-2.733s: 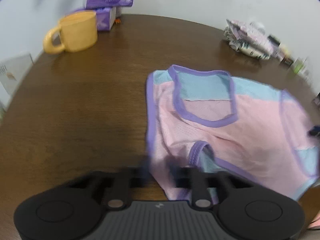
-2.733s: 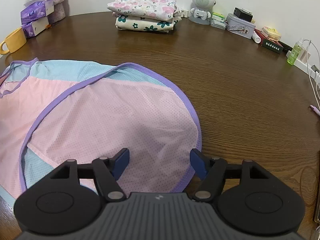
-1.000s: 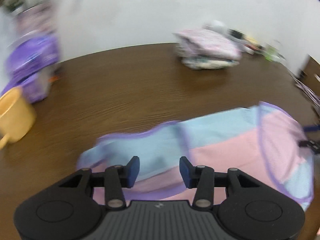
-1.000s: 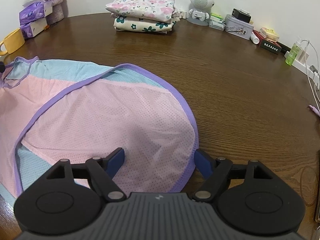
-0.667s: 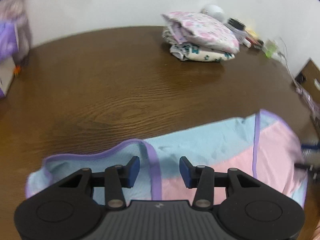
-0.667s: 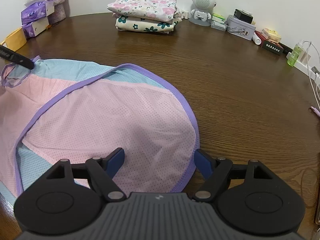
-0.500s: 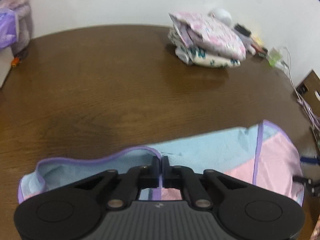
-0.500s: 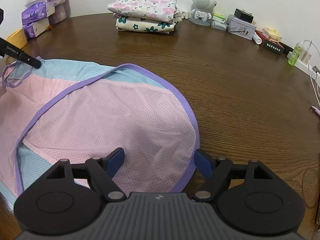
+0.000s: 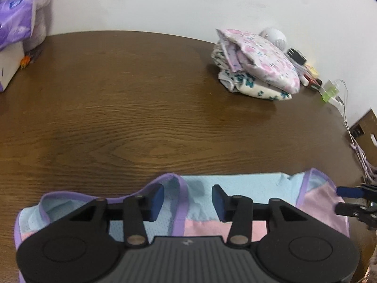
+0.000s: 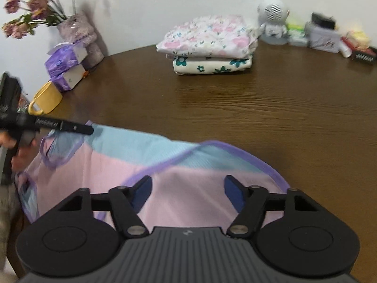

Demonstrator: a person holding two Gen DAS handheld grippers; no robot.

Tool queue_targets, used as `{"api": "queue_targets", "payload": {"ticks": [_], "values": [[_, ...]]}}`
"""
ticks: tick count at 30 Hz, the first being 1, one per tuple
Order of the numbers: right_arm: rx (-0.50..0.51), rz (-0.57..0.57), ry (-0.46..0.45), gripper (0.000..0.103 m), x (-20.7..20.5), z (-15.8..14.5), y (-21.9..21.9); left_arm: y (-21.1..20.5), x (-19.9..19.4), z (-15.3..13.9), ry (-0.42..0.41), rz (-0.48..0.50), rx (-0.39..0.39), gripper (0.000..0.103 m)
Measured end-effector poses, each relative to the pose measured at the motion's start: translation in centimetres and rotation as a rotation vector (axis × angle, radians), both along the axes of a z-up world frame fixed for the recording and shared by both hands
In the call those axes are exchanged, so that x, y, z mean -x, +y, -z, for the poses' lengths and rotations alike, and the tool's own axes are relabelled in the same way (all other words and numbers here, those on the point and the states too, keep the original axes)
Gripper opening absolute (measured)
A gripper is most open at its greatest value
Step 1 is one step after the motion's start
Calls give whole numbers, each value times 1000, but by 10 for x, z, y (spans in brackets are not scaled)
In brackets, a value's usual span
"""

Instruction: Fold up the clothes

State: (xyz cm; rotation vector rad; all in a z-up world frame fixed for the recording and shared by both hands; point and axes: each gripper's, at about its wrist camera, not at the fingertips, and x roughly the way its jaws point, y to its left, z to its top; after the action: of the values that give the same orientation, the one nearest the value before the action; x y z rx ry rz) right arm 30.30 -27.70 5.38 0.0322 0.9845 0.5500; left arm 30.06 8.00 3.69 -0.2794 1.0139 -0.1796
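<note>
A pink and light-blue mesh top with purple trim [image 9: 247, 188] lies spread on the brown wooden table [image 9: 141, 108]. My left gripper [image 9: 187, 199] hovers over its far blue edge. Its jaws are opening, and a purple trim strip runs through the gap untouched by the pads. My right gripper [image 10: 187, 188] is over the pink part of the top [image 10: 113, 165]. Its jaws are closing, with fabric below the gap and nothing pressed. The right gripper [image 9: 341, 200] also shows at the garment's right end, and a left finger [image 10: 68, 125] at its far left corner.
A stack of folded floral clothes [image 10: 212, 44] sits at the back of the table. A yellow mug [image 10: 48, 97], purple tissue packs [image 10: 66, 63] and a vase of flowers [image 10: 80, 33] stand at the back left. A white speaker figure [image 10: 273, 16] and small boxes line the wall; cables [image 9: 360, 155] trail at the right.
My left gripper shut on the purple-trimmed edge half a second ago and now stands apart again. My right gripper has shifted left over the garment and its jaws have narrowed.
</note>
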Motion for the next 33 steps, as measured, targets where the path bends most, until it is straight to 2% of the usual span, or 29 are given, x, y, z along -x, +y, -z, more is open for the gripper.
{"api": "queue_targets", "payload": {"ticks": [3,4,5,6,7,8,10,16,19,21,22,23,24,25,26,30,33], "values": [[-45,31,77,54,-28,13,12,2,-3,2,1,2,10,35],[-50,39,96,50,-34,17,16,1,-3,2,0,8,10,20],[-55,46,115,43,-40,21,19,1,-3,2,-3,15,5,0],[-67,51,135,36,-46,25,22,0,-2,2,-8,21,-1,2],[-84,54,156,14,-50,29,24,-1,-2,2,-13,27,-8,1],[-102,59,173,4,-54,32,24,1,0,1,-22,31,-11,1],[-135,78,190,2,-61,34,22,5,1,0,-35,25,7,1],[-241,168,178,2,-75,36,10,19,-5,4,-45,-27,49,1],[-257,191,188,3,-79,43,9,21,-7,9,-34,-43,56,3],[-254,192,195,6,-82,47,10,24,-7,10,-30,-47,73,12],[-251,186,194,9,-81,46,10,25,-5,8,-34,-48,77,24],[-246,182,189,14,-79,43,10,27,-3,6,-39,-50,79,35],[-241,178,183,19,-76,41,9,27,0,2,-52,-49,69,40],[-231,168,163,30,-72,36,8,27,5,-3,-68,-48,48,46],[-217,152,133,40,-65,29,7,27,12,-8,-84,-45,23,48],[-114,39,2,43,-25,1,6,24,49,-28,-139,7,-62,52],[-49,-75,-41,44,12,-8,11,17,86,-35,-161,89,-106,53]]}}
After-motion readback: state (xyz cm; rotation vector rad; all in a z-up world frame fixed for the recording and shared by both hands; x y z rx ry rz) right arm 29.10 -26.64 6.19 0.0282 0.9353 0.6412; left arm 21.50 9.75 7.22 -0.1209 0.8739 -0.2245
